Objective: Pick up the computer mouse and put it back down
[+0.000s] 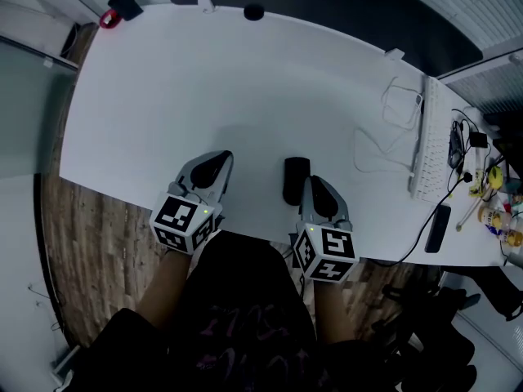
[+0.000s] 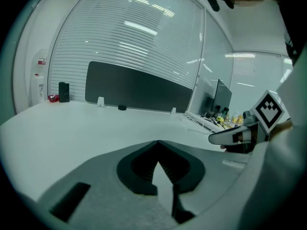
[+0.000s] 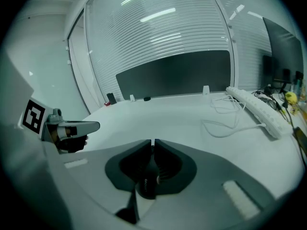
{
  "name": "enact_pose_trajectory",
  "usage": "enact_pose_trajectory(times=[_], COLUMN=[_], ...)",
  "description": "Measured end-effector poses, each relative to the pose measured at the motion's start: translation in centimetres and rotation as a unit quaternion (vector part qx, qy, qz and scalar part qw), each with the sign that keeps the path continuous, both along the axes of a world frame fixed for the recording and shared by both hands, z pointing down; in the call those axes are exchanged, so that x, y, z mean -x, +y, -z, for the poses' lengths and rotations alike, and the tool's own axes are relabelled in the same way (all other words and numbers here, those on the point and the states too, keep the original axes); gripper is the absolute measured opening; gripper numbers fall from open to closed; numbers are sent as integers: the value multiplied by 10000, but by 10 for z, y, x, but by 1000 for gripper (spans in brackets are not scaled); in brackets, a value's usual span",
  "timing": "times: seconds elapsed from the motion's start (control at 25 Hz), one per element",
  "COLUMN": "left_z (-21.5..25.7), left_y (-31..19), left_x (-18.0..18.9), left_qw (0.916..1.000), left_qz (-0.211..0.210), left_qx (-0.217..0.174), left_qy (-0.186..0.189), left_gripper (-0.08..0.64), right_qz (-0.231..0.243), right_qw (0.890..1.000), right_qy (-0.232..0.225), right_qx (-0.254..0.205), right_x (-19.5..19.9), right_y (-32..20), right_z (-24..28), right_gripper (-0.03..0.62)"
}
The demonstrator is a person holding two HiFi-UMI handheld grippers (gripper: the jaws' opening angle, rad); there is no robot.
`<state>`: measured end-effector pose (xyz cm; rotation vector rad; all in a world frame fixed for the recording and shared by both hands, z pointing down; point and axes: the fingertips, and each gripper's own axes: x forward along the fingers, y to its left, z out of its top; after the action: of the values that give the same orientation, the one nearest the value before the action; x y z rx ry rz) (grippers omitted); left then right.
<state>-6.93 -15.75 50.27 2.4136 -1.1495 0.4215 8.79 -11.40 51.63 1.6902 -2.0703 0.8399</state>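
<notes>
closed right gripper (image 3: 152, 144) just beside computer mouse (image 1: 294, 175)

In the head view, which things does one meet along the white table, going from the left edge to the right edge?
Red and black item, left tool, small black round object, computer mouse, white keyboard.

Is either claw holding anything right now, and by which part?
Nothing. The left claw and right claw are shut and empty; the mouse lies on the table by the right claw's tips.
</notes>
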Motion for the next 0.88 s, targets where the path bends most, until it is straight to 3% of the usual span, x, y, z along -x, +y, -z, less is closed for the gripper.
enact_pose_trajectory(times=[0.2,0.64,0.88], left_z=[-8,-17,-26], left_y=[-1,-8,-9], left_x=[-6,-7,-3], left_qw=[10000,9998,9996], left_qz=[-74,-95,-93], left_qx=[63,159,259], left_qy=[13,3,-7], left_gripper=[-3,-3,-3], right_qz=[14,221,270], right_qw=[9998,9976,9939], right_qy=[45,97,138], right_qx=[191,653,1063], right_x=[0,14,21], right_y=[1,-10,-13], right_z=[-14,-38,-59], right_gripper=[62,357,377])
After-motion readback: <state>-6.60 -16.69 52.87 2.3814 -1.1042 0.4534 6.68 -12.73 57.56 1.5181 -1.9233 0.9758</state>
